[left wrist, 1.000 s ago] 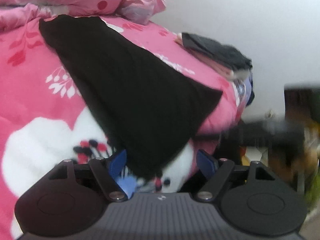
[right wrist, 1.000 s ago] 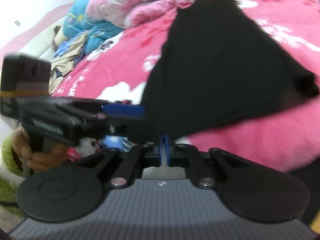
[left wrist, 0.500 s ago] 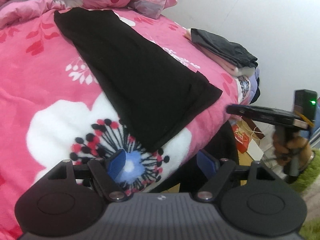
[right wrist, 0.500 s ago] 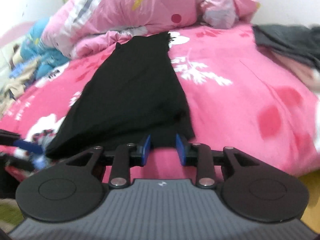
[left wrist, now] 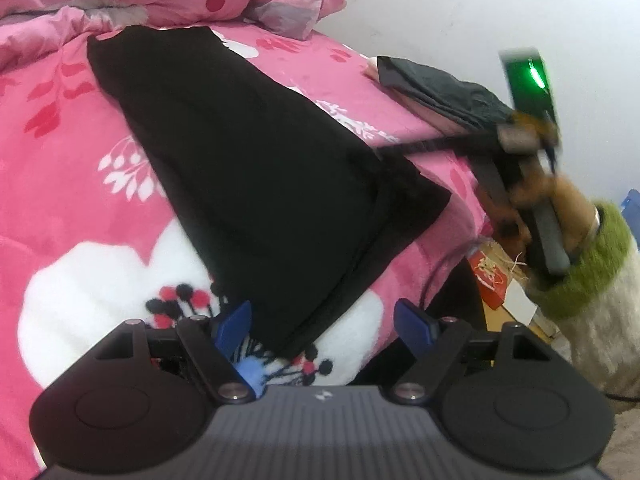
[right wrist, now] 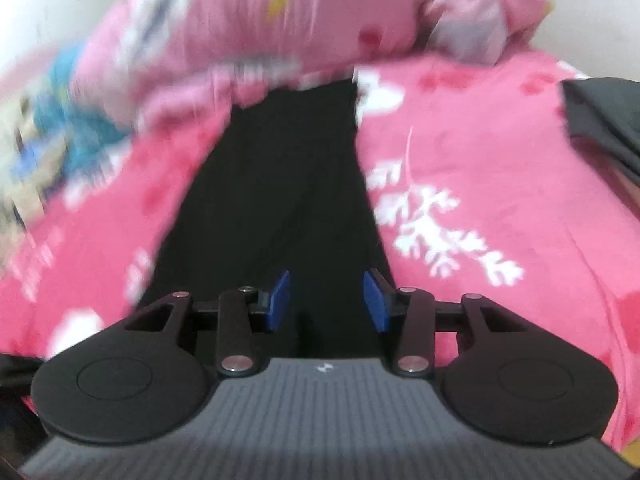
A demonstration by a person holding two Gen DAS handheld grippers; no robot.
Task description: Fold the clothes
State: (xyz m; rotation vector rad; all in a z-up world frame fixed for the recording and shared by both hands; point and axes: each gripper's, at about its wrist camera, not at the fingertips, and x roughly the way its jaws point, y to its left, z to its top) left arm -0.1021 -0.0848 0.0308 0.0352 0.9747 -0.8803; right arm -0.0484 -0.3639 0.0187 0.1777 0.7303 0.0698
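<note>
Jaws of the left gripper [left wrist: 323, 325] stood wide apart, empty, over the near corner of the long black folded garment [left wrist: 256, 168] lying flat on the pink flowered blanket [left wrist: 60, 184]. Right gripper [right wrist: 327, 300] was opening above the garment's other end, its blue pads [right wrist: 280, 300] clear of the cloth.
</note>
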